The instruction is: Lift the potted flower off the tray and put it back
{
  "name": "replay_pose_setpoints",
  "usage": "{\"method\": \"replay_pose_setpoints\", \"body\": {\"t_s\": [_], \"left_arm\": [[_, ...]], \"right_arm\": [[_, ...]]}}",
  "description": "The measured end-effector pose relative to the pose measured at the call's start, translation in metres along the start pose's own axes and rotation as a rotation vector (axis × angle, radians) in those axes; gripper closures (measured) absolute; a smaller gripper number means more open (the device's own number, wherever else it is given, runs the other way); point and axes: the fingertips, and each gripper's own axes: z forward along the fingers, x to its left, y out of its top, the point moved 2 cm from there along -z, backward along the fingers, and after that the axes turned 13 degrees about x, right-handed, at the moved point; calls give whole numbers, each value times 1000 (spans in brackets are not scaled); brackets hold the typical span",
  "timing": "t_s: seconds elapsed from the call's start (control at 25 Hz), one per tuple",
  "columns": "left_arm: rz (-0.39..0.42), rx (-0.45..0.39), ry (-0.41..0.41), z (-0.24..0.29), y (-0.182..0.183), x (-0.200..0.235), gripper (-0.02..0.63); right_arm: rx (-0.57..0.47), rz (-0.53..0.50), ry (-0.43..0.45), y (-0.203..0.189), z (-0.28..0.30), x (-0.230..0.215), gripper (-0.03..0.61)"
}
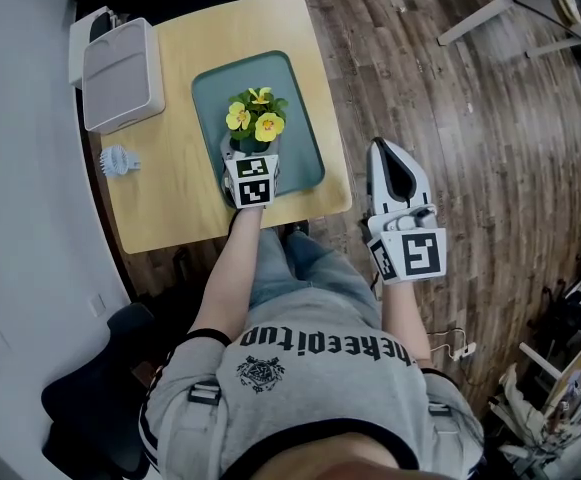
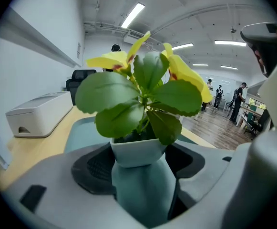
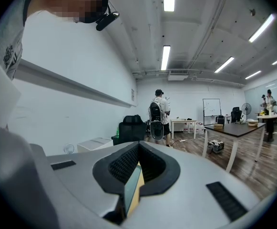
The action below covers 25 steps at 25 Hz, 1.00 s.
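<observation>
The left tongs (image 2: 140, 174) are spread wide around the potted flower (image 2: 143, 106) on the tray (image 1: 305, 148), pads not pressing. The right tongs (image 3: 137, 168), right of the counter (image 1: 170, 203), are pressed together and empty.

Grey box (image 1: 120, 73) on wooden table (image 1: 170, 198), small white fan (image 1: 118, 160), black chair (image 3: 131, 128), plank floor (image 1: 450, 118)

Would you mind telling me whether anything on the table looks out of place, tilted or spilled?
Nothing stands out. The potted flower stands upright on the tray, no soil is spilled that I can see, and the tray lies flat on the table. The left tongs are open, facing the potted flower.
</observation>
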Motion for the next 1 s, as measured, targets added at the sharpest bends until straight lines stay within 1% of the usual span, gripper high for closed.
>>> {"method": "replay_pose_setpoints", "body": {"t_s": [0.2, 0.36, 0.52, 0.72, 1.0], "left_arm": [[4, -16, -12, -10, -1, 2, 276], [15, -56, -23, -26, 6, 0, 278], [0, -75, -40, -48, 16, -6, 278], [27, -107, -27, -80, 25, -10, 278], [23, -159, -31, -128, 37, -7, 278]], "right_arm": [[-13, -4, 10, 2, -2, 4, 577], [-28, -11, 32, 5, -4, 9, 576], [-55, -18, 56, 14, -9, 12, 576], [-92, -28, 86, 24, -17, 17, 575], [-134, -52, 114, 37, -18, 28, 577]]}}
